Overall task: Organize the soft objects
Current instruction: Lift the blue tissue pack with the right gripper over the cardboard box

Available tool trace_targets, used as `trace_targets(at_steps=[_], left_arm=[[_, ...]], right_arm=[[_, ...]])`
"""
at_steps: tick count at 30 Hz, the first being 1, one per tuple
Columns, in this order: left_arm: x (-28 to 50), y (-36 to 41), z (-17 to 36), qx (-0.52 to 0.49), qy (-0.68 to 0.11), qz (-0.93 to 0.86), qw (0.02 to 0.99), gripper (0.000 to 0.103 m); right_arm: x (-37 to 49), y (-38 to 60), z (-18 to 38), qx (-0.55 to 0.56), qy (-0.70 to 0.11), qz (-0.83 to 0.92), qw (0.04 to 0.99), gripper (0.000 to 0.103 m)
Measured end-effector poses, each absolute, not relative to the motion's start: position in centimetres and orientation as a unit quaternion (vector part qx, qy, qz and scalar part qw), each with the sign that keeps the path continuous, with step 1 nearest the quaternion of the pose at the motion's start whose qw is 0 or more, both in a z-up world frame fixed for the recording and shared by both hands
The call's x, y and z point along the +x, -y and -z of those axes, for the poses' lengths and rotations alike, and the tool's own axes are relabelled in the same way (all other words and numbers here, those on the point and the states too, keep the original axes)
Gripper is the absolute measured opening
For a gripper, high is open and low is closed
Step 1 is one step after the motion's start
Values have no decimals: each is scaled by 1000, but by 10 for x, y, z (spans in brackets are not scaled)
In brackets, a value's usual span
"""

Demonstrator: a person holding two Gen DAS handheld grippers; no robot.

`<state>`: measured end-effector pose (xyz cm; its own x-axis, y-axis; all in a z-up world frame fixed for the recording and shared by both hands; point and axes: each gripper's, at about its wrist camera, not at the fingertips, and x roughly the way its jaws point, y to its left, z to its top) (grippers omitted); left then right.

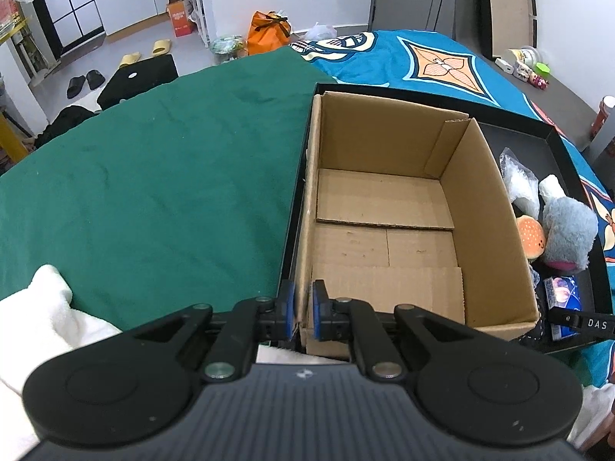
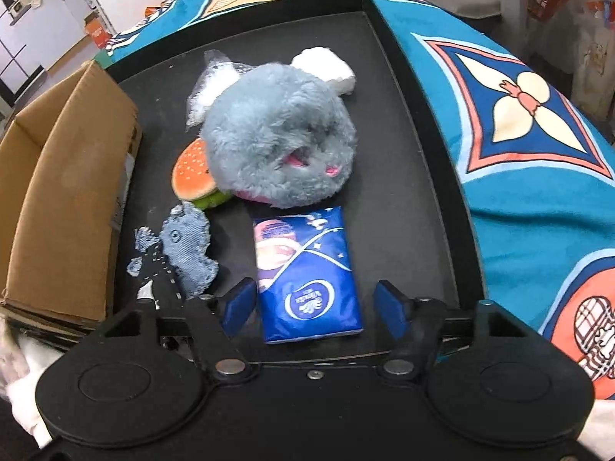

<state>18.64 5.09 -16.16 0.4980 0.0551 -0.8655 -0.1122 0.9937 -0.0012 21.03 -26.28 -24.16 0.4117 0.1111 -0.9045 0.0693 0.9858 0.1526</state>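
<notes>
My left gripper point(image 1: 303, 296) is shut on the near left wall of an open cardboard box point(image 1: 488, 223) whose inside shows only bare flaps. The box stands in a black tray point(image 2: 423, 153). Beside the box point(image 2: 65, 192) lie a grey plush point(image 2: 276, 134), a burger toy point(image 2: 192, 173), a denim scrap point(image 2: 188, 246), a clear bag with white filling point(image 2: 209, 88) and a white wad point(image 2: 326, 65). My right gripper point(image 2: 314, 305) is open, straddling the near end of a blue tissue pack point(image 2: 307, 269); a gap shows between each pad and the pack.
A green cloth point(image 1: 153, 173) covers the bed left of the tray, and a blue patterned blanket point(image 2: 538, 115) lies to its right. White fabric point(image 1: 50, 307) sits at the near left. Slippers, bags and boxes lie on the floor beyond.
</notes>
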Motion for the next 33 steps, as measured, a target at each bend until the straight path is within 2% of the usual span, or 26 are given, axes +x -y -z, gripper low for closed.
trace_targets(at_steps=[2, 4, 28, 33], left_arm=[[185, -52, 162, -30, -498, -53, 865, 10], [182, -52, 162, -28, -495, -58, 866, 10], [173, -37, 159, 25, -465, -85, 881, 11], [172, -38, 158, 26, -461, -88, 882, 15]], right_arm=[[209, 257, 242, 68, -542, -19, 838, 67], [208, 253, 242, 64, -542, -29, 837, 50], [190, 249, 179, 75, -462, -53, 882, 49], [190, 239, 161, 73, -437, -70, 894, 49]])
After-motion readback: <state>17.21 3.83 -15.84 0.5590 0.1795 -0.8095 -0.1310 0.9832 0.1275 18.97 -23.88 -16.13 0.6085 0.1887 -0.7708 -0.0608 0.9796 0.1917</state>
